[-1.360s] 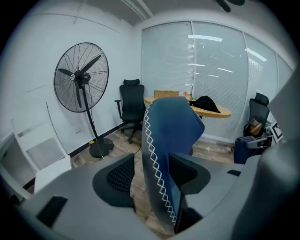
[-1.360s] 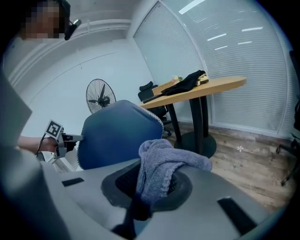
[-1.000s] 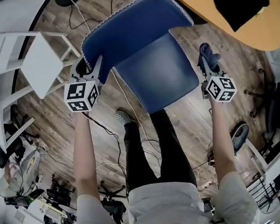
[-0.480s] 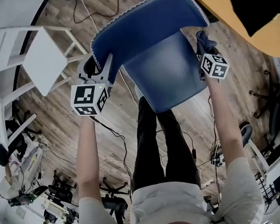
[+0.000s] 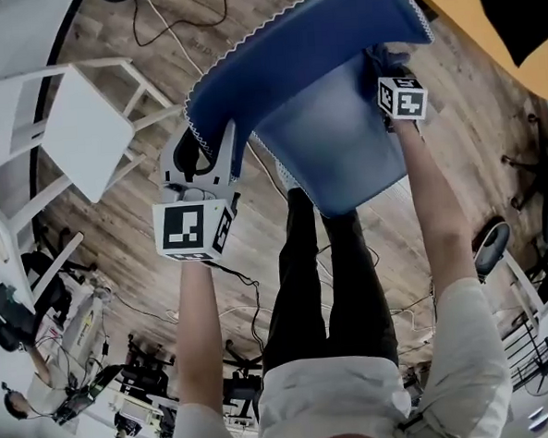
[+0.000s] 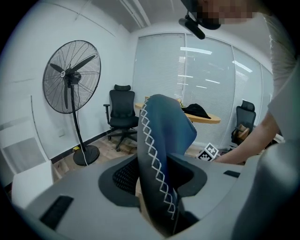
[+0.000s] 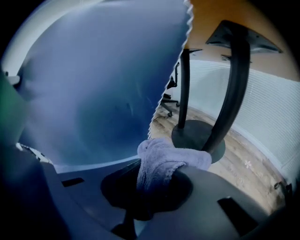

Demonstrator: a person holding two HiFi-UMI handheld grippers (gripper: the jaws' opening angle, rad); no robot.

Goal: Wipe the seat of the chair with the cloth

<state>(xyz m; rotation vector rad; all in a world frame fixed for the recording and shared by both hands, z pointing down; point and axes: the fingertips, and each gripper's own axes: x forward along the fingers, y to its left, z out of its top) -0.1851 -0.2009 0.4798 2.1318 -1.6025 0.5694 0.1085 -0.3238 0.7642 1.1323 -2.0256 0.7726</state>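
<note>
A blue chair stands in front of me, its seat (image 5: 343,140) below the stitched backrest (image 5: 292,55). My left gripper (image 5: 209,139) holds the backrest's left edge; in the left gripper view that white-stitched edge (image 6: 161,140) runs down between the jaws of the left gripper (image 6: 157,187). My right gripper (image 5: 382,68) is at the seat's far right corner, shut on a pale purple cloth (image 5: 380,57). In the right gripper view the cloth (image 7: 164,161) bulges out of the right gripper (image 7: 150,187), close to the chair's blue upholstery (image 7: 93,93).
A white stool (image 5: 74,133) stands to the left on the wood floor. An orange table (image 5: 484,15) with a black item is at the upper right, its black pedestal (image 7: 234,84) close by. Cables (image 5: 151,26) lie on the floor. A fan (image 6: 72,77) and office chair (image 6: 122,112) stand farther off.
The right gripper with the cloth has moved from beside the seat's right edge up to its far right corner. The left gripper stays on the backrest's edge.
</note>
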